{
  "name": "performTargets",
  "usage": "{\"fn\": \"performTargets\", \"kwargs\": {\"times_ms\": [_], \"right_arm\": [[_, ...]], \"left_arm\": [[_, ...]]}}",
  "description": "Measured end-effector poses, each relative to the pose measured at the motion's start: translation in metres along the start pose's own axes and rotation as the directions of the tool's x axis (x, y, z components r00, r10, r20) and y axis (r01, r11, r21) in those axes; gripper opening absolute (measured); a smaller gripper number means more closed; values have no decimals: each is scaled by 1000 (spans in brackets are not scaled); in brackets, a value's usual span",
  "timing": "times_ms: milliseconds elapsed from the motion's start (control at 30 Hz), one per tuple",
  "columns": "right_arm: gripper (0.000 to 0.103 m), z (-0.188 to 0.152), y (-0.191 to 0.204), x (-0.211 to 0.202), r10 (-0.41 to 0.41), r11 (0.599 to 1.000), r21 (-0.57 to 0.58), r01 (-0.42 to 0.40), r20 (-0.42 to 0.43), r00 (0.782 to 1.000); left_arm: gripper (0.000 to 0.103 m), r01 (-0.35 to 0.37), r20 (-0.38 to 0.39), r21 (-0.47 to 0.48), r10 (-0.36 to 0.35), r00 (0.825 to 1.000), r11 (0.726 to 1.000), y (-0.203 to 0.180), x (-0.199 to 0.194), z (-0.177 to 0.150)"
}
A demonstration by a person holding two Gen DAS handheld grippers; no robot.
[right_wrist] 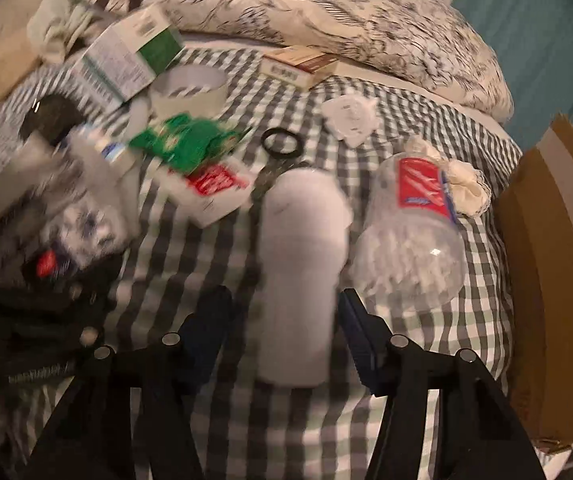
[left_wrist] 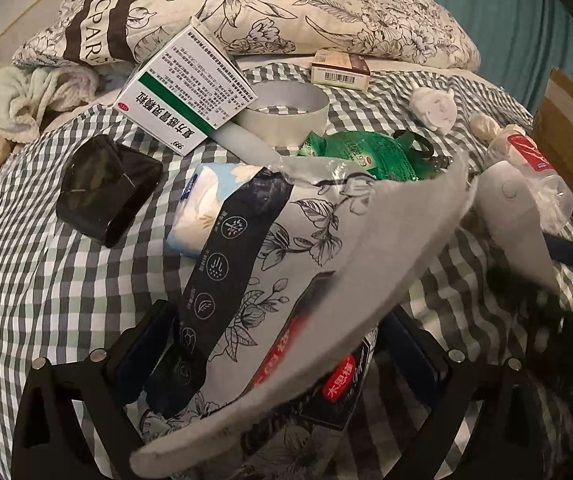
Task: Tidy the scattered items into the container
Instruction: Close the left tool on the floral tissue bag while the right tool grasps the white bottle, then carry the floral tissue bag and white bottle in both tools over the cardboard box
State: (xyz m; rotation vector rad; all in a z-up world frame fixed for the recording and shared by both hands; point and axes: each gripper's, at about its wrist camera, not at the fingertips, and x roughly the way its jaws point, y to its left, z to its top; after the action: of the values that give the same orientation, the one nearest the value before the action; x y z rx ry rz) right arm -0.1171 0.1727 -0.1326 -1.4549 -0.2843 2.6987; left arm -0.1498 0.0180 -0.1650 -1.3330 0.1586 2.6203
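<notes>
the floral-printed bag [left_wrist: 286, 272] sits between the jaws of the left hand-held gripper [left_wrist: 278, 356], which is clamped on its lower part; its pale inner flap folds over toward the camera above the checked bed [left_wrist: 46, 272]. the right hand-held gripper [right_wrist: 286, 336] has a white cylinder [right_wrist: 300, 272] between its spread jaws; whether they touch it i cannot tell, as that view is blurred. just right of the cylinder lies a clear plastic bottle [right_wrist: 414, 236] with a red label. a cardboard box [right_wrist: 542, 280] stands at the bed's right edge. behind the bag lie a green packet [left_wrist: 366, 152], a white medicine box [left_wrist: 186, 88] and a black case [left_wrist: 106, 188].
</notes>
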Motion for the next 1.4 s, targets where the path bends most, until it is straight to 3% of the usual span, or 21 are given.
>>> {"fn": "performTargets", "kwargs": {"times_ms": [33, 67, 100, 133, 167, 267, 433, 733, 767, 800, 833, 1000, 1133, 1233, 1333, 1400], "right_arm": [[46, 2, -4, 0, 2, 1000, 10, -2, 0, 1000], [32, 2, -8, 0, 21, 999, 26, -21, -3, 1000], [32, 1, -14, 0, 54, 997, 50, -53, -7, 999], [32, 0, -16, 0, 76, 995, 63, -75, -11, 997], [32, -1, -18, -3, 88, 994, 68, -88, -11, 996], [32, -8, -21, -17, 106, 992, 73, -106, -2, 994], [32, -17, -25, -48, 126, 988, 92, -128, 30, 992], [30, -32, -43, -108, 149, 978, 130, -162, 104, 983], [26, -33, -46, -118, 153, 976, 137, -169, 120, 981], [13, -34, -47, -125, 156, 975, 138, -174, 130, 979], [7, -36, -48, -132, 160, 975, 135, -179, 140, 977], [7, -43, -55, -156, 165, 972, 139, -189, 166, 972], [7, -52, -64, -149, 203, 960, 165, -227, 153, 967], [7, -54, -69, -122, 273, 934, 211, -287, 96, 957], [9, -46, -65, -96, 292, 928, 220, -301, 74, 954], [17, -41, -61, -78, 284, 933, 219, -285, 38, 958]], "left_arm": [[93, -6, -2, -1, 6, 1000, 1000, -1, -2, -1], [83, -12, -1, -3, 12, 1000, 1000, -2, -5, -2], [76, -13, 3, -6, 13, 1000, 1000, -3, -8, -4], [59, -7, 10, -8, 7, 1000, 1000, -4, -13, -6], [50, 0, 13, -11, 1, 1000, 1000, -5, -17, -8], [37, 0, -3, -14, 0, 1000, 1000, -10, -26, -14], [31, 29, -3, -38, -30, 1000, 999, -13, -51, -20], [31, 21, 71, -25, -19, 997, 999, -25, -120, -23], [31, 22, 78, -27, -20, 997, 999, -26, -126, -23], [31, 25, 85, -27, -23, 996, 999, -26, -133, -22], [31, 26, 93, -27, -23, 995, 999, -27, -141, -22], [31, 23, 120, -27, -19, 993, 999, -31, -166, -23], [31, 18, 117, -28, -15, 993, 999, -34, -173, -25], [31, 14, 112, -21, -12, 994, 1000, -37, -173, -25], [31, 11, 105, -14, -10, 994, 1000, -40, -172, -26], [31, 7, 103, -7, -6, 995, 1000, -41, -172, -28]]}}
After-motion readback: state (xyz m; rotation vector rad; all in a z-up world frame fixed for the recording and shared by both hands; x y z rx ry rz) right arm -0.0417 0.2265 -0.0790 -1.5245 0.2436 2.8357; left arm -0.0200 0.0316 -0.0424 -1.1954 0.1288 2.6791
